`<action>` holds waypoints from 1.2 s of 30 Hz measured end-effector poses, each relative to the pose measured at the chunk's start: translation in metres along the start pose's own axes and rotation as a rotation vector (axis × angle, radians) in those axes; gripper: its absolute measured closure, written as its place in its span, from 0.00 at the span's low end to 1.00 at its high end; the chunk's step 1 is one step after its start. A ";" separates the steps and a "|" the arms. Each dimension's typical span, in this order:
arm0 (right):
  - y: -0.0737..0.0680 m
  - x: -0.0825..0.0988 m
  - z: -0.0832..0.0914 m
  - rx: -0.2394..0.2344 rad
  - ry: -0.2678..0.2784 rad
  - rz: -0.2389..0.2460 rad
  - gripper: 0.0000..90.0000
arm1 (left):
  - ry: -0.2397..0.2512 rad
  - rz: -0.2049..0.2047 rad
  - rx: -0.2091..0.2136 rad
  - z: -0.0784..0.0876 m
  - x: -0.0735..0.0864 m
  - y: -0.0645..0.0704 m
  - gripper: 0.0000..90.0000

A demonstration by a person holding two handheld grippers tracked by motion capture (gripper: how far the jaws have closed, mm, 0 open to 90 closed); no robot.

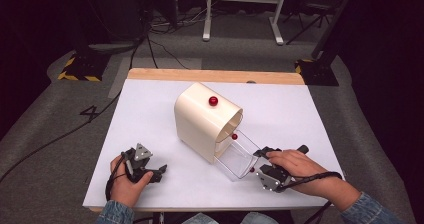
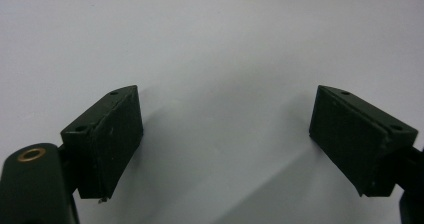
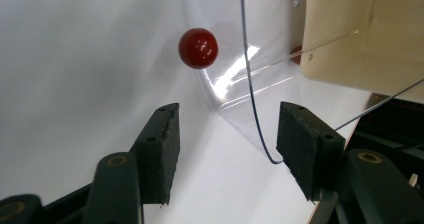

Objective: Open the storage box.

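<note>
table: white top (image 1: 150, 114) with a bare wooden strip along the far edge; grey carpet around it, black stands and cables beyond.
box: cream box with a rounded top (image 1: 200, 121) stands near the middle of the table, turned at an angle, its open end facing the person's right side.
top knob: red ball (image 1: 213, 101) sits on the curved roof of the box.
clear door: see-through curved panel (image 1: 240, 156) hangs open from the box mouth and slopes down to the table on the near right; in the right gripper view its thin edge (image 3: 250, 84) arcs between the jaws.
door knob: small red ball (image 3: 198, 48) fixed on the clear door, ahead of the right jaws and a little toward the left one; in the high view a red dot shows at the door's near lower edge (image 1: 252, 169).
second red dot: another small red ball (image 1: 234, 136) at the box mouth, where the door meets the cream wall.
left gripper: (image 1: 159, 173) held low at the near left of the table, well apart from the box; jaws spread wide with bare white table between them (image 2: 225, 139); holding nothing.
right gripper: (image 1: 260, 160) at the near right, just beside the lower end of the clear door; jaws apart (image 3: 227, 149), one on each side of the door's edge, not touching it as far as i can tell; knob is beyond the tips, not gripped.
hands: left hand (image 1: 127, 181) and right hand (image 1: 295, 164) wrap the gripper handles; denim sleeves at the bottom edge.
</note>
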State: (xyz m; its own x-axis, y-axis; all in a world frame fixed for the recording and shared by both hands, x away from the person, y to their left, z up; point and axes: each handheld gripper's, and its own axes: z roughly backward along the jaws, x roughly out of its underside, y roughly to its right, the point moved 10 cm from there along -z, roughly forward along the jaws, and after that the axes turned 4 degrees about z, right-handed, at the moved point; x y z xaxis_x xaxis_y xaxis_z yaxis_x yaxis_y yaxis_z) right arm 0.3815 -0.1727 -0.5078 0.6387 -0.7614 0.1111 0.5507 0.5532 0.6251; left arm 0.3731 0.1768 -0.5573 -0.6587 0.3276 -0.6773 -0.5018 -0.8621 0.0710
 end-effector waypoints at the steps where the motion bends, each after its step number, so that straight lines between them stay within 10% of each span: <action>1: 0.000 0.000 0.000 0.000 0.000 0.000 0.48 | 0.000 0.000 0.000 0.000 0.000 0.000 0.15; 11: 0.007 0.000 0.025 0.039 0.053 -0.078 0.47 | 0.000 0.001 0.000 0.000 0.000 0.000 0.15; 21: 0.054 -0.014 0.064 0.172 0.251 -0.307 0.46 | -0.002 0.004 0.002 0.000 0.000 0.000 0.15; 36: 0.108 -0.013 0.064 0.278 0.242 -0.246 0.43 | 0.004 0.001 -0.002 0.000 0.000 0.000 0.15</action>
State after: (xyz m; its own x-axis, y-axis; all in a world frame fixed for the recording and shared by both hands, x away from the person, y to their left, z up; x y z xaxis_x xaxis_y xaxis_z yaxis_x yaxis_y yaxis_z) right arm 0.3982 -0.1242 -0.3924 0.6322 -0.7397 -0.2305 0.5581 0.2284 0.7978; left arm 0.3729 0.1768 -0.5575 -0.6567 0.3250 -0.6805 -0.5001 -0.8631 0.0704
